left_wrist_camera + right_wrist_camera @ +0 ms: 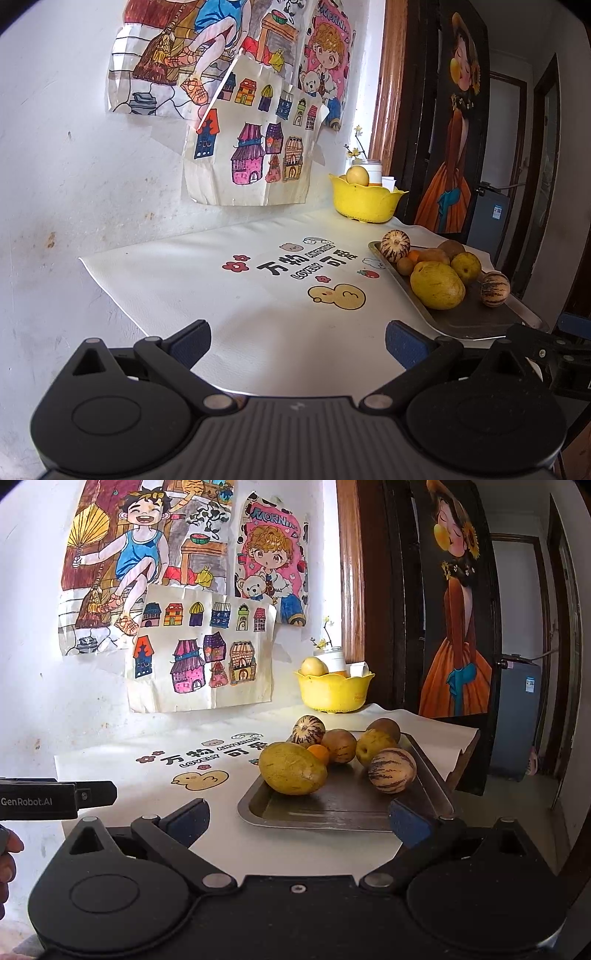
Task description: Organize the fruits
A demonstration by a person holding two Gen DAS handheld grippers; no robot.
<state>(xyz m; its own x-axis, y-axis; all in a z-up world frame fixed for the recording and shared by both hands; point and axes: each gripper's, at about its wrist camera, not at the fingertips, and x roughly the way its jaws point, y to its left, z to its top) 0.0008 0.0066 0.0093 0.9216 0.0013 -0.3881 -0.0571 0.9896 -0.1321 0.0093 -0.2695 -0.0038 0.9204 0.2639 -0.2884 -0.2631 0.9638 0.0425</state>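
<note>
A metal tray (332, 818) (469, 325) on the table holds several fruits: a big yellow melon (292, 773) (437, 285), two striped melons (392, 770) (308, 730), a small orange (319, 754), a yellow fruit (376, 746) and brown fruits. A yellow basket (334, 694) (364, 203) at the back holds a pale yellow fruit (313, 666). My right gripper (299, 823) is open and empty just before the tray's near edge. My left gripper (297, 345) is open and empty over the mat, left of the tray.
A white printed mat (229, 295) covers the table against a white wall with drawings. A white jar with flowers (332, 657) stands behind the basket. The table's right edge drops off beside a dark door. The left gripper's body (55, 799) shows at the right view's left edge.
</note>
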